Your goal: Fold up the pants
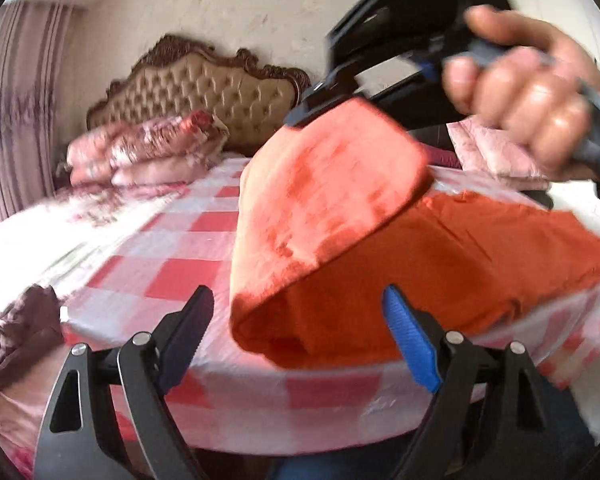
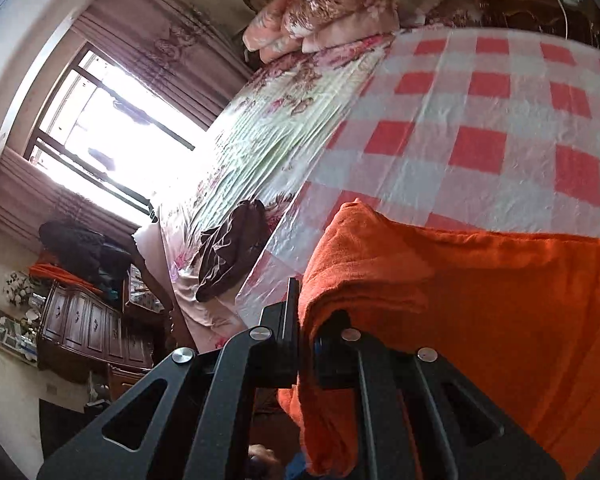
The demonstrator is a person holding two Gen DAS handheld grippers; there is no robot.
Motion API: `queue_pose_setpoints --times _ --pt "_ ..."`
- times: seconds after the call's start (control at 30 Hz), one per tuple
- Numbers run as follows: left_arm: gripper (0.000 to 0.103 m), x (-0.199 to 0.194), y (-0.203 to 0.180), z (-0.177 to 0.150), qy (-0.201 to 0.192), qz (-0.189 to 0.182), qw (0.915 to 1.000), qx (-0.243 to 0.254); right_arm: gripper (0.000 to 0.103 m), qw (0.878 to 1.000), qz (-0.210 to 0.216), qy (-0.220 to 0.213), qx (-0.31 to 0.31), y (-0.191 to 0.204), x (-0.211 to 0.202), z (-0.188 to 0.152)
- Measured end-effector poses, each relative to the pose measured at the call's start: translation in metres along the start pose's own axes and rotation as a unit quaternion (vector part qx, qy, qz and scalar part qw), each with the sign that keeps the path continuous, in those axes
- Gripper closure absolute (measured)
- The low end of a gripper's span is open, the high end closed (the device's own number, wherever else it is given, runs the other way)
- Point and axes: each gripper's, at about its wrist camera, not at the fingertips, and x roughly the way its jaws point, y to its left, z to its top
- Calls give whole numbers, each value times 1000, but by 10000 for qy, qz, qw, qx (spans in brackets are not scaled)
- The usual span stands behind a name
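Right claw (image 2: pixel 306 344), jaws closed on a raised edge of the orange pants (image 2: pixel 460 300), lifts that layer above the rest of the garment, which lies on the checked sheet (image 2: pixel 440 100) near the bed's front edge. Left claw (image 1: pixel 300 336) is wide open and empty, hovering just before the fold's rounded end (motion blur obscures fine detail). To fold well, the lifted edge should probably be carried straight across and lowered flush with the far edge, the left claw steadying the crease. A dark garment (image 2: pixel 232 252) lies apart.

Checked sheet (image 2: pixel 476 148) covers the bed; floral pillows (image 1: pixel 140 152) beside tufted headboard (image 1: pixel 204 92).
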Motion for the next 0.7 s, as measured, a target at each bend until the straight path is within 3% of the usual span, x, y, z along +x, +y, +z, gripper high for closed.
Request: queue_pose_setpoints --times 0.1,0.2,0.33,0.47,0.57,0.7 --pt "36 14 -15 8 319 409 9981 325 95 9987 -353 -333 -173 -7 -42 -7" --pt "37 17 -37 1 347 653 9926 960 95 9947 -833 -598 -103 -46 -81 -38" --pt "37 19 -64 -12 173 970 9800 1726 95 9904 -1105 -217 802 -137 -62 -81" --pt "31 4 -101 -31 -248 1247 9518 2790 95 9914 -569 -378 1114 -173 -59 -105" --pt "30 -19 -118 -40 -525 1007 9432 3122 92 9916 -444 -458 1121 -180 -61 -105" --pt "35 -42 -133 -24 -896 392 9482 3023 87 9914 -267 -453 1195 -184 -61 -98"
